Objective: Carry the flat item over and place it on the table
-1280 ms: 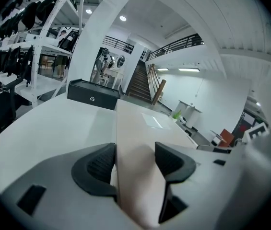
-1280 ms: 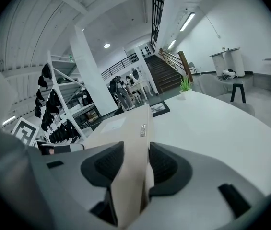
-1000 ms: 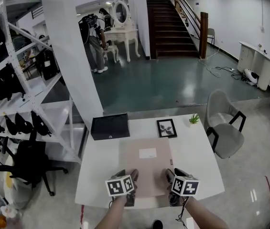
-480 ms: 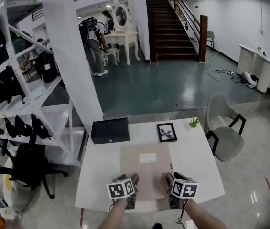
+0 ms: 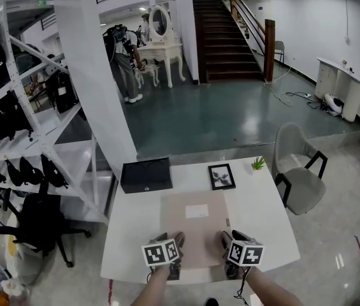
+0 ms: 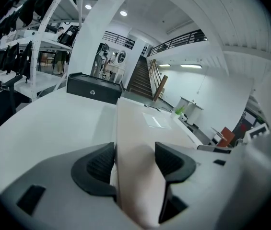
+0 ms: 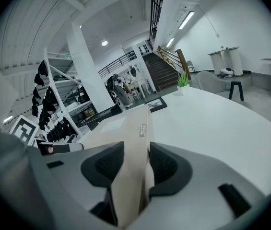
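The flat item (image 5: 194,220) is a tan cardboard sleeve with a white label. It lies spread over the middle of the white table (image 5: 262,212), and its near edge reaches the table's front. My left gripper (image 5: 177,240) is shut on its near left corner. My right gripper (image 5: 225,237) is shut on its near right corner. In the left gripper view the tan board (image 6: 136,143) runs up between the black pads (image 6: 99,163). In the right gripper view the board's edge (image 7: 134,147) is pinched between the pads (image 7: 161,164). I cannot tell whether the near edge touches the table.
A black case (image 5: 146,174) sits at the table's far left, a framed picture (image 5: 222,176) and a small plant (image 5: 259,163) at the far side. A grey chair (image 5: 297,171) stands to the right, a rack of black bags (image 5: 14,139) to the left. A person (image 5: 123,56) stands far back.
The head view has shifted a little. Both grippers stay shut on the tan sleeve's near corners, and the sleeve lies in the same place on the table.
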Action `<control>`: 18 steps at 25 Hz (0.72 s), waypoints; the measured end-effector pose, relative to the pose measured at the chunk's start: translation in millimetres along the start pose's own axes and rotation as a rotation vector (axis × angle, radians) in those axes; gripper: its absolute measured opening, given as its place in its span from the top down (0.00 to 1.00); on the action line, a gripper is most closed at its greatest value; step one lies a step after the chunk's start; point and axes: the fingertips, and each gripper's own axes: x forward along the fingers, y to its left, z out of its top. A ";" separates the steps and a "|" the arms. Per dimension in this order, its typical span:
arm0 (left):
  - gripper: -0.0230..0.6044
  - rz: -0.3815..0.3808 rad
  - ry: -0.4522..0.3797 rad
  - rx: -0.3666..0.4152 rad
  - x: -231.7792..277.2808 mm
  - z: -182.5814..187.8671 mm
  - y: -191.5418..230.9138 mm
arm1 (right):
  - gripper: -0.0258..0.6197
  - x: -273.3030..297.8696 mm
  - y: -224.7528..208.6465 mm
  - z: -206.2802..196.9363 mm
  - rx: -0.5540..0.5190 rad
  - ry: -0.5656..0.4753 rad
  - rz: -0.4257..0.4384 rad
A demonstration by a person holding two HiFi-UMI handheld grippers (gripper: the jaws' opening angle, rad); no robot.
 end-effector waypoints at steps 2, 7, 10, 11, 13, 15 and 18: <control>0.55 -0.003 0.002 -0.003 0.6 -0.7 0.0 | 0.71 0.1 -0.1 -0.3 -0.005 0.000 0.001; 0.55 -0.011 0.000 -0.013 0.9 0.1 -0.1 | 0.71 0.3 0.3 0.4 -0.009 0.005 0.005; 0.55 -0.016 -0.002 -0.023 -1.4 -0.4 0.9 | 0.70 -1.6 1.1 -0.3 -0.006 -0.003 0.013; 0.55 -0.017 -0.005 -0.026 -2.6 -0.6 1.5 | 0.70 -2.3 1.3 -0.8 -0.015 -0.009 0.016; 0.55 -0.016 -0.016 -0.028 -5.8 0.5 3.0 | 0.69 -3.9 1.1 -1.0 -0.043 -0.027 0.016; 0.55 -0.015 -0.034 -0.023 -10.4 3.8 4.0 | 0.68 -7.4 0.9 1.9 -0.063 -0.047 0.014; 0.55 -0.012 -0.067 0.006 -20.5 14.1 3.3 | 0.68 -15.0 4.3 10.2 -0.062 -0.077 0.019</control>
